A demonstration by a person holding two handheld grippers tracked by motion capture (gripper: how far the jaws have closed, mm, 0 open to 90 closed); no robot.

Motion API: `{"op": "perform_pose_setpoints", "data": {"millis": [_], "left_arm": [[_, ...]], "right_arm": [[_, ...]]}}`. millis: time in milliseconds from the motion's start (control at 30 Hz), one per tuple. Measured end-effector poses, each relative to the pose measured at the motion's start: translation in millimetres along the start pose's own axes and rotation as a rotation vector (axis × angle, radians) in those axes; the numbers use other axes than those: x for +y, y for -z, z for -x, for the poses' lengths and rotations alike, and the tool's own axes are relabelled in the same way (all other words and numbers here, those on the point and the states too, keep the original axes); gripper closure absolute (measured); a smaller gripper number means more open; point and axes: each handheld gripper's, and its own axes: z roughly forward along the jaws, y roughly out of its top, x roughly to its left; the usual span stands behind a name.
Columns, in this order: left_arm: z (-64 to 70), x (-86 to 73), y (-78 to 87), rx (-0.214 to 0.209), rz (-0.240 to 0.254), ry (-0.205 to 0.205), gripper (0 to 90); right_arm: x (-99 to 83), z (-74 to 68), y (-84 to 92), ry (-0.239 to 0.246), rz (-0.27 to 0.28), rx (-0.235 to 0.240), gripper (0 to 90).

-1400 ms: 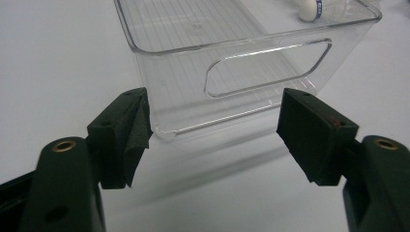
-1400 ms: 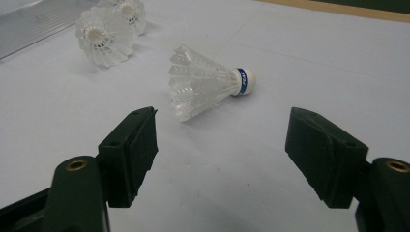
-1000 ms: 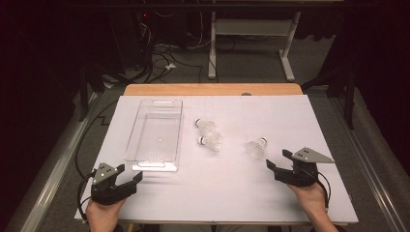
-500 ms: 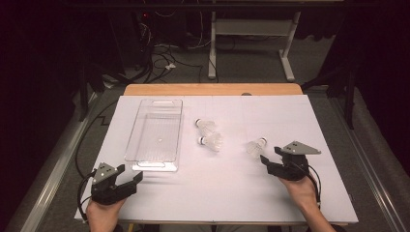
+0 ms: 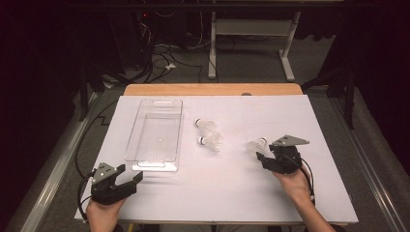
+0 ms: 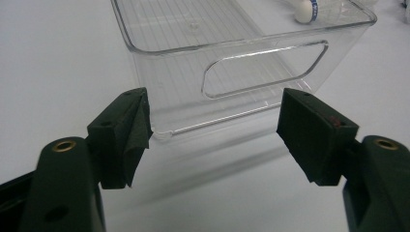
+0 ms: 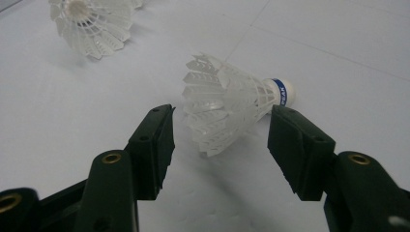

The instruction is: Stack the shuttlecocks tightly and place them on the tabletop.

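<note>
I see my right gripper (image 5: pixel 262 157) low over the white table cover (image 5: pixel 309 121), its black jaws spread wide with a white plastic shuttlecock (image 7: pixel 227 108) lying on its side just ahead of them; in the right gripper view the skirt points toward me and the white cork tip with its blue band points away to the right, and neither jaw touches it. My left gripper (image 5: pixel 129 177) sits near the front left of the cover, its jaws also spread and holding nothing, aimed at the near end wall of a clear rectangular plastic bin (image 6: pixel 232 63) with a slotted handle. Two more white shuttlecocks (image 5: pixel 207 126) (image 5: pixel 212 141) lie between the bin and my right gripper, close to each other. Past the far edge of the cover I see a strip of bare wooden tabletop (image 5: pixel 212 89).
</note>
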Motion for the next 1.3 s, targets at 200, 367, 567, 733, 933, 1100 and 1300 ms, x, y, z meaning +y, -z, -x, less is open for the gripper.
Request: {"op": "perform_pose_setpoints", "data": {"millis": [200,367,567,733,933,1100,1300], "left_arm": [[0.0,-0.1,0.1,0.002,-0.003,-0.001,28.9],[0.4,-0.3,0.1,0.001,-0.003,-0.003,29.0],[-0.6,-0.2,0.1,0.000,-0.007,0.002,28.9],[0.0,0.0,-0.4,-0.003,-0.006,-0.001,29.3],[-0.7,0.1,-0.8,-0.005,-0.008,0.003,29.1],[-0.2,0.2,-1.0,-0.003,-0.008,-0.001,29.1],[-0.4,0.1,-0.8,-0.004,-0.006,-0.001,29.1]], "right_arm": [[5.4,-0.8,-5.9,-0.001,-0.017,0.003,47.7],[9.3,-1.9,-10.2,0.005,-0.039,-0.012,47.8],[10.9,-0.7,-13.5,0.007,-0.049,-0.020,51.7],[11.4,0.1,-17.1,0.006,-0.061,-0.019,55.6],[15.3,0.5,-19.4,0.008,-0.066,-0.029,60.4],[15.0,-0.1,-21.1,0.012,-0.061,-0.033,69.6],[16.3,-0.9,-19.2,0.029,-0.039,-0.048,79.7]]}}
